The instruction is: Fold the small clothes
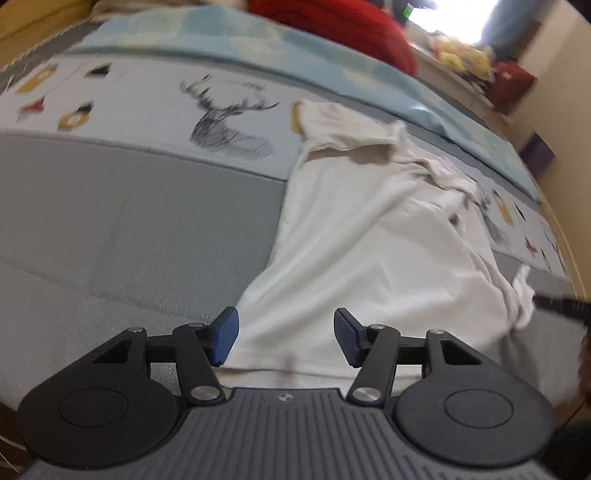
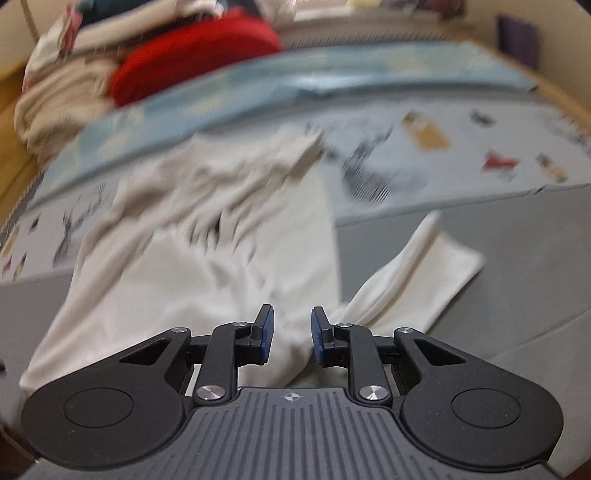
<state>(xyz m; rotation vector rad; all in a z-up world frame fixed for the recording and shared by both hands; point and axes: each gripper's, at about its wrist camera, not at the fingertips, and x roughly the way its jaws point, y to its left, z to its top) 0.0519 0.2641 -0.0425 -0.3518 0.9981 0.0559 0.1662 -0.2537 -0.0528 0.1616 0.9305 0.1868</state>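
A white shirt [image 1: 369, 240] lies spread and rumpled on the grey bed cover [image 1: 129, 229], collar end toward the far side. My left gripper [image 1: 286, 336] hovers open above the shirt's near hem; its blue pads stand wide apart and hold nothing. In the right wrist view the shirt [image 2: 207, 266] is blurred, and one sleeve [image 2: 417, 273] fans out to the right. Its folds gather between the pads of my right gripper [image 2: 293, 336], which is shut on a bunch of the fabric. A dark part at the right edge of the left wrist view [image 1: 561, 306] meets a lifted fold of cloth.
The cover's far strip carries a printed deer [image 1: 229, 122] and small animal figures. Beyond it lie a light blue sheet [image 1: 258, 48], a red cushion [image 1: 332, 29] and a heap of pale clothes [image 2: 66, 92]. A cluttered shelf [image 1: 476, 66] stands past the bed.
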